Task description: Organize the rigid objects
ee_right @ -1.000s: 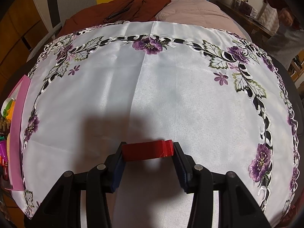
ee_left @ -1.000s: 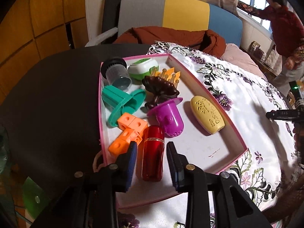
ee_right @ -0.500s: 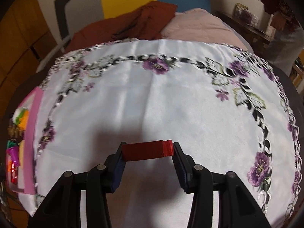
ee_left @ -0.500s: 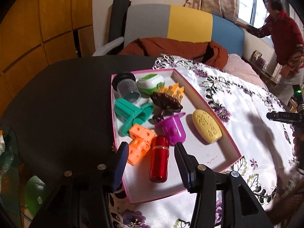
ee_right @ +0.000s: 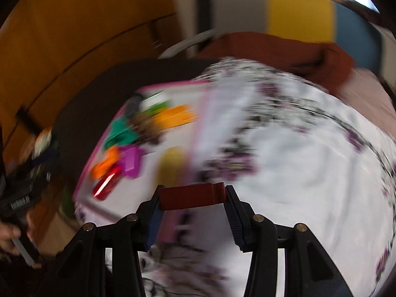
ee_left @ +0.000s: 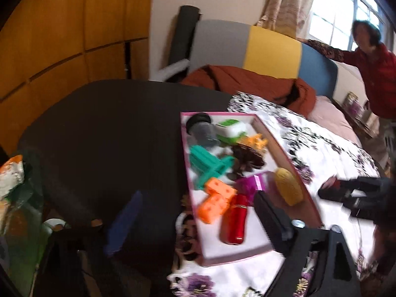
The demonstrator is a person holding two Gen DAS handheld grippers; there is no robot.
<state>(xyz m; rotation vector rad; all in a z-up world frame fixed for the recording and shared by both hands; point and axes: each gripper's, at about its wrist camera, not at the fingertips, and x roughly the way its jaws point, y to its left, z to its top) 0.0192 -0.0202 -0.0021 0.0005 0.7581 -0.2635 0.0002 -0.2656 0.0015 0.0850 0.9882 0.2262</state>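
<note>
A pink-rimmed tray (ee_left: 307,193) on the flowered cloth holds several small objects: a red cylinder (ee_left: 234,220), orange blocks (ee_left: 216,199), a purple cup (ee_left: 250,185), a yellow oval case (ee_left: 289,189) and a teal piece (ee_left: 208,164). My left gripper (ee_left: 195,220) is open and empty, above the tray's near left corner. My right gripper (ee_right: 192,198) is shut on a red block (ee_right: 191,196), held above the cloth just right of the tray (ee_right: 198,133). It also shows in the left wrist view (ee_left: 351,193). Both views are blurred.
The white flowered tablecloth (ee_right: 309,173) covers the right part of a dark round table (ee_left: 111,136). A chair with a brown cloth (ee_left: 247,81) stands behind. A person in red (ee_left: 371,74) stands at the far right. Green and white clutter (ee_left: 14,185) lies at the left.
My left gripper has let go of the red cylinder, opened wide and pulled back to the left. My right gripper has swung left toward the tray with the red block.
</note>
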